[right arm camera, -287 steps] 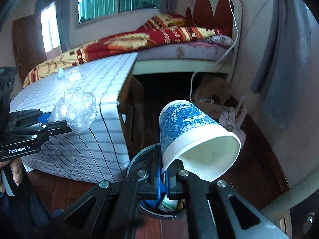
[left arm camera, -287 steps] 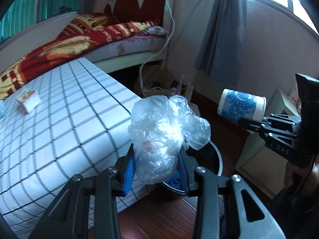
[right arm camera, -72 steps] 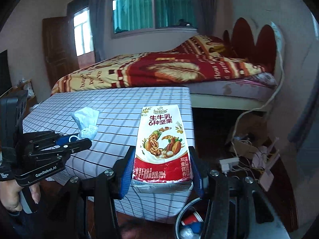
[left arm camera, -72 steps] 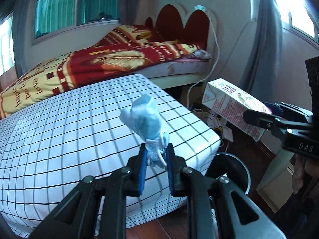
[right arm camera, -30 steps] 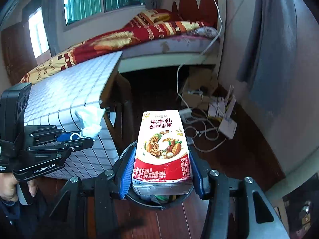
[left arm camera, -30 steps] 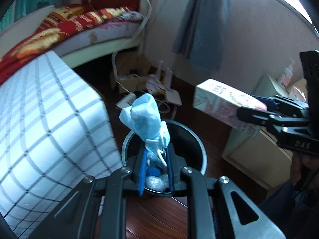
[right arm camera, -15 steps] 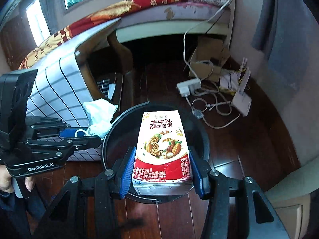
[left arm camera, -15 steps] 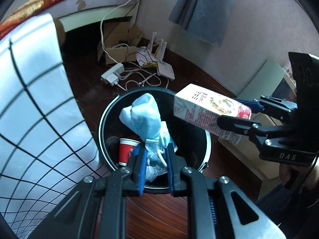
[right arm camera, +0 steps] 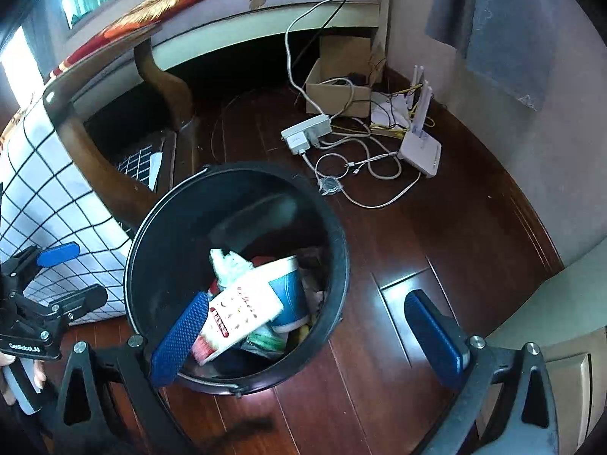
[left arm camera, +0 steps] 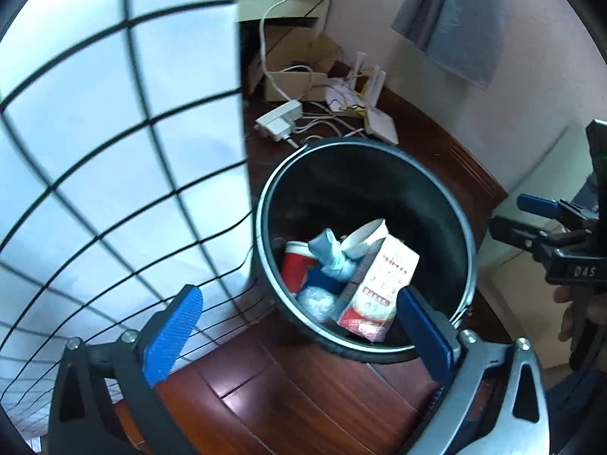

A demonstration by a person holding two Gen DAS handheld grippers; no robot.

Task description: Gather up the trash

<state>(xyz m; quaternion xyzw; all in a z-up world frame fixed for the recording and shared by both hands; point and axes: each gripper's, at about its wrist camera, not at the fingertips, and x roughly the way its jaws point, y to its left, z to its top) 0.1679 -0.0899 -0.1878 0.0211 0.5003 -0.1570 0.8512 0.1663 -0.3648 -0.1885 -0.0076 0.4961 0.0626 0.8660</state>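
My left gripper (left arm camera: 299, 326) and right gripper (right arm camera: 309, 322), jaws just sprung wide and empty, hang over the round black bin (left arm camera: 461, 227), where the white-and-red milk carton (left arm camera: 379, 288) and crumpled pale-blue mask (left arm camera: 334, 258) lie; no stray trash shows.

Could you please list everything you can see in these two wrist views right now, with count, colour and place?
Trash bin: one, black with a metal rim, on the wood floor beside the table.
Milk carton: one, white and red, inside the bin, leaning.
Face mask: one, light blue, crumpled, in the bin.
Paper cup: one, red, in the bin.
Blue-patterned cup: one, in the bin, partly under the carton.
Tablecloth: one, white with black grid, draped over the table.
Power strip: one, white, on the floor.
Router: one, white, near the wall.
Cardboard box: one, brown, by the bed.
Left claw: open, empty, over the bin.
Right claw: open, empty.
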